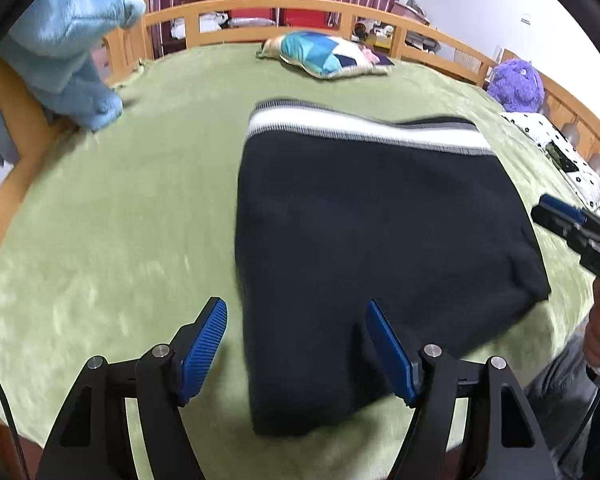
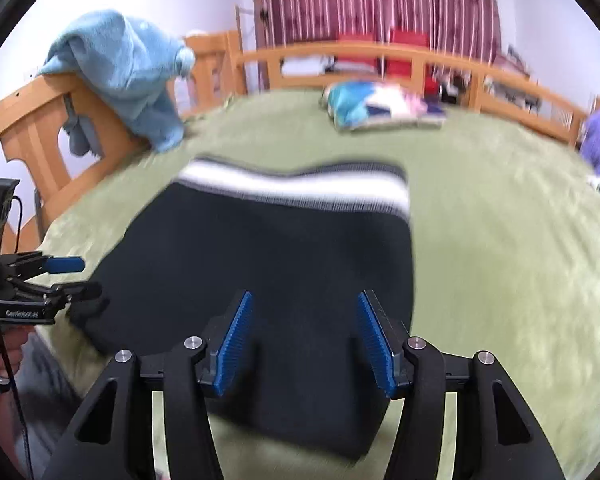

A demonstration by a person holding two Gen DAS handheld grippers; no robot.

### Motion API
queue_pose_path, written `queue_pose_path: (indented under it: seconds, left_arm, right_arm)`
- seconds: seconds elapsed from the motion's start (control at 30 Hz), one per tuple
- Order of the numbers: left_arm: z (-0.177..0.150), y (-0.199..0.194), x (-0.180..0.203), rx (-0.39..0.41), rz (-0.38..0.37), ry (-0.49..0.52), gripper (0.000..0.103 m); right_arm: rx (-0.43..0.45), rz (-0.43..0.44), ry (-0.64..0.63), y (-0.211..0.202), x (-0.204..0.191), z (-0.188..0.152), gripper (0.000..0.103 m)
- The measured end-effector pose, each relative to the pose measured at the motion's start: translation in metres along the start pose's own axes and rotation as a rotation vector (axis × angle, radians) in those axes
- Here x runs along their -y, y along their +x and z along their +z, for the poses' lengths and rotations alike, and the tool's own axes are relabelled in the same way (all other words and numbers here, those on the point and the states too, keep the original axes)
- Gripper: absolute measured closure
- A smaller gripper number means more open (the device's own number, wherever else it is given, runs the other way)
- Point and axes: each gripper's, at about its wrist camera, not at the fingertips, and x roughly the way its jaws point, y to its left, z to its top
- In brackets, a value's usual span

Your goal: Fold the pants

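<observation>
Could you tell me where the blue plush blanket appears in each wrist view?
Left wrist: the blue plush blanket is at upper left, draped over the bed rail.
Right wrist: it is upper left, nearer centre.
Shared landmark: the patchwork pillow by the far rail.

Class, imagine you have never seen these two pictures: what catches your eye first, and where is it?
First, the dark folded pants with a white striped waistband, lying mid-bed on the green blanket. Next, the open left claw and open right claw, poised at their near edge. Then the blue plush blanket draped over the wooden bedrail on the left.
</observation>
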Motion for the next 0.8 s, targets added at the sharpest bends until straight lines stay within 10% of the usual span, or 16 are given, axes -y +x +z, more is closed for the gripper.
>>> queue_pose_path:
  seconds: [0.4,0.8]
  left_arm:
    - [0.085,0.069,0.011,0.014,-0.054,-0.003,0.032]
    - [0.087,0.107,0.022,-0.014,-0.033,0.005,0.027]
  right_arm:
    - [-0.004,0.053,0.053,0.096,0.029,0.053,0.048]
    - [-0.048,-0.006,0.087,0.138,0.048,0.057,0.05]
